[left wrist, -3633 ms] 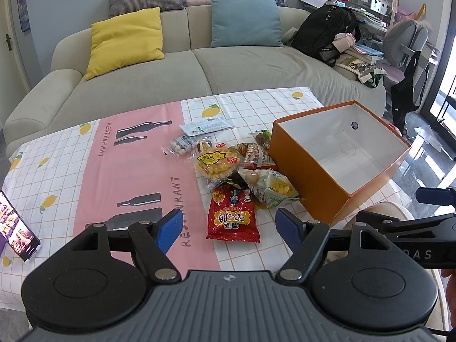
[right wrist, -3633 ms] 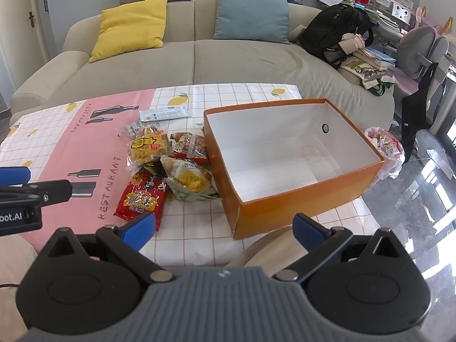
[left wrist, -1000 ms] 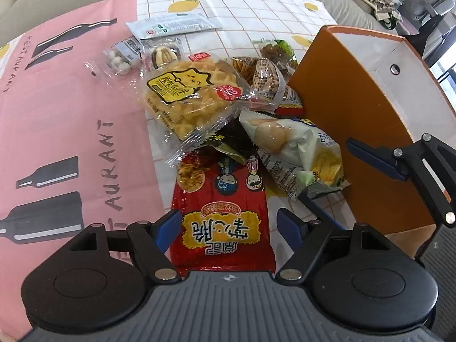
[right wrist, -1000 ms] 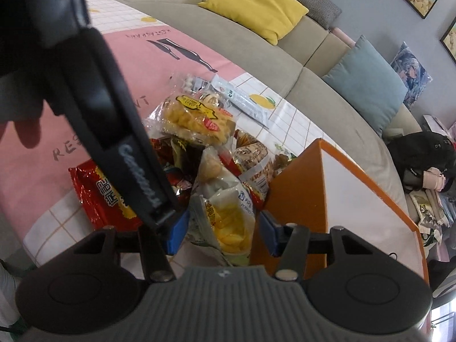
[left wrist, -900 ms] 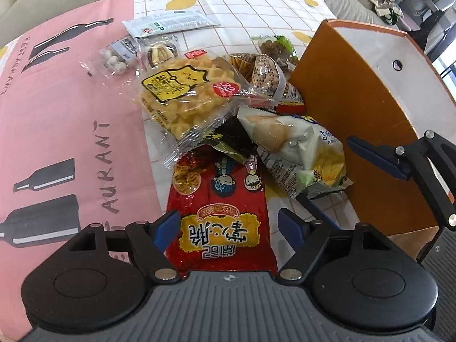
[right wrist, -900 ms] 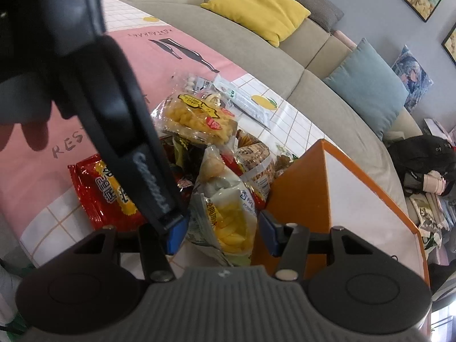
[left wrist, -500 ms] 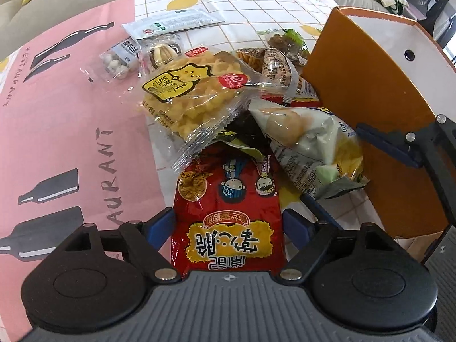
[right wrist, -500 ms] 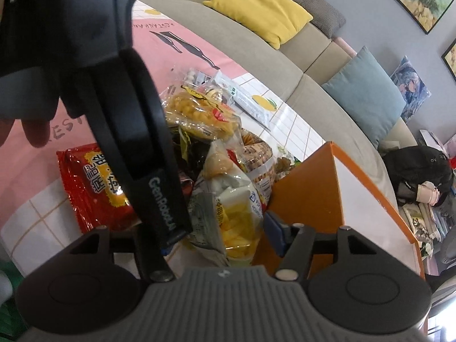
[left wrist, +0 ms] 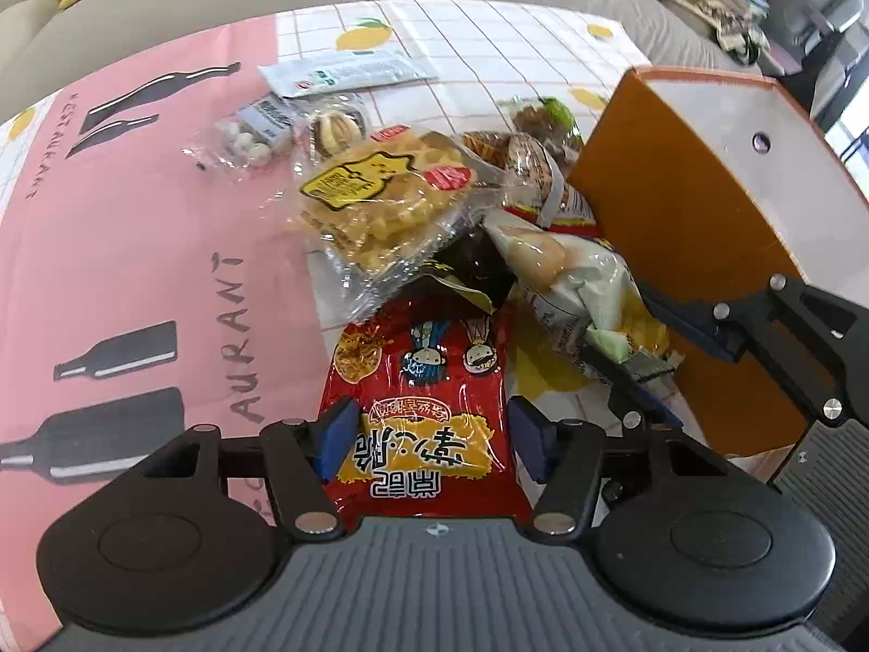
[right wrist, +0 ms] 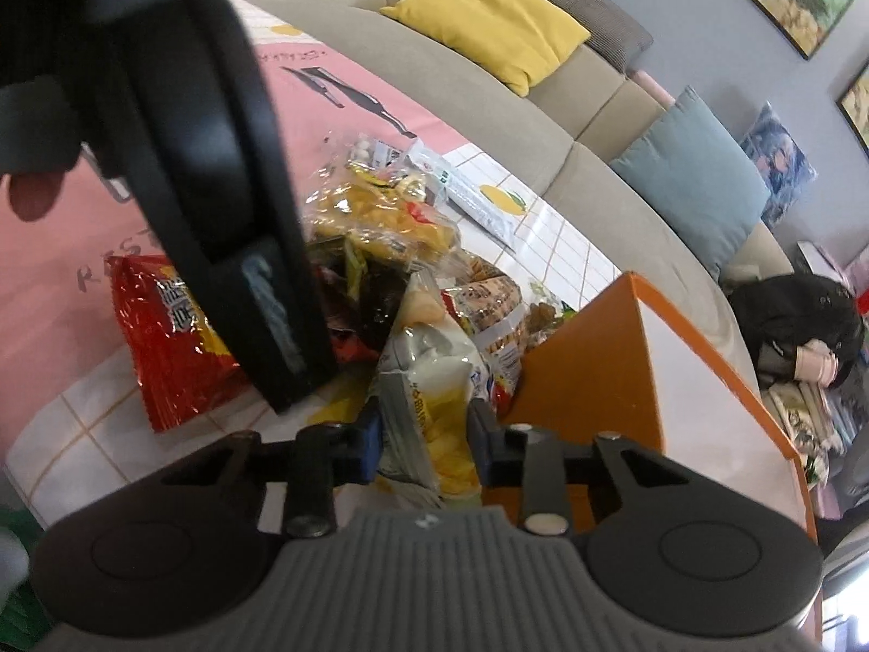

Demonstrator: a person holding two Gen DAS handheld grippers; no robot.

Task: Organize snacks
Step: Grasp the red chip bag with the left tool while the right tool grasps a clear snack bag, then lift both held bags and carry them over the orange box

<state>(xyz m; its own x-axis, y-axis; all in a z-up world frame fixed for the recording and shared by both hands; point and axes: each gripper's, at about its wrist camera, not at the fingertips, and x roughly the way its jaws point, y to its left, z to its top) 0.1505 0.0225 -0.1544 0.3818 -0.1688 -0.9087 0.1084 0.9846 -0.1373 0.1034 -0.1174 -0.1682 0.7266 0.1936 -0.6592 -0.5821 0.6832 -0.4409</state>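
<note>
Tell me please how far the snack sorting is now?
Done: nothing; what shows of the orange box is bare. In hand: the left hand-held gripper is closing around the red bag; the right hand-held gripper is closing on the pale chips bag. Left: the whole pile, including the yellow waffle pack.

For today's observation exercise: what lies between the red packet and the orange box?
The pale chip bag, right beside the orange box and overlapping the red packet; clearest in the left wrist view.

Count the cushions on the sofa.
2 in full view: a yellow cushion toward the left end and a blue cushion further right. A grey one peeks from behind the yellow; others may sit out of frame.
</note>
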